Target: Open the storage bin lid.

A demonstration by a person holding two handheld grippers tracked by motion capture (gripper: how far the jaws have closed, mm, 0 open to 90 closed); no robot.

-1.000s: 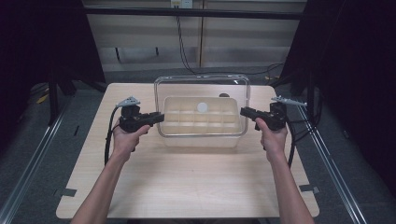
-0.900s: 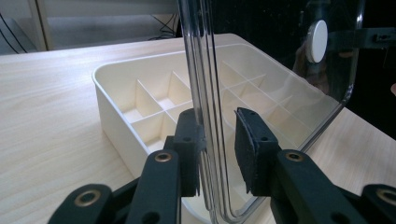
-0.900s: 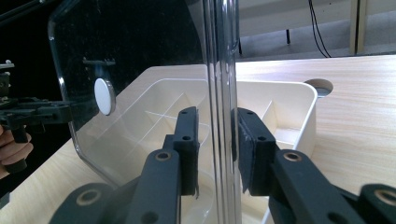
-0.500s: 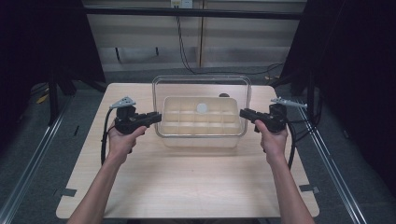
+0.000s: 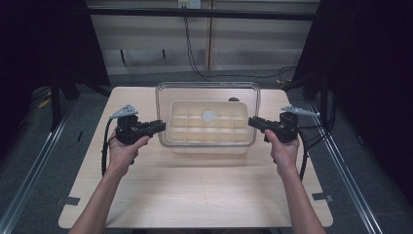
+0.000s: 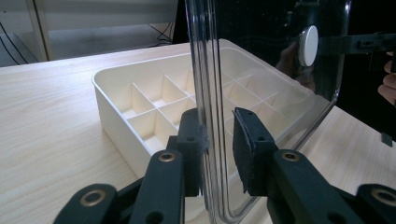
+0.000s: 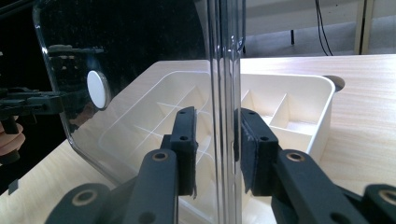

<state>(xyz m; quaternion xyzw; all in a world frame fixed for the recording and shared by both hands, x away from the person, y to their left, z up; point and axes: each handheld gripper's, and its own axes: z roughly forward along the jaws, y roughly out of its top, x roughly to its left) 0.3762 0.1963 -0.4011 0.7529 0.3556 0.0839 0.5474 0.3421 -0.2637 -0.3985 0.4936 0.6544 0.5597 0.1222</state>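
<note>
Clear lid is clamped at both ends by left gripper & right gripper, just above the tray on the worktop. Should be kept level, lifted evenly w/ both hands.

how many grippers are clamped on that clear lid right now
2. The left gripper pinches the left edge of the clear plastic lid; the right gripper pinches its right edge, holding it above the cream compartment tray.
</note>
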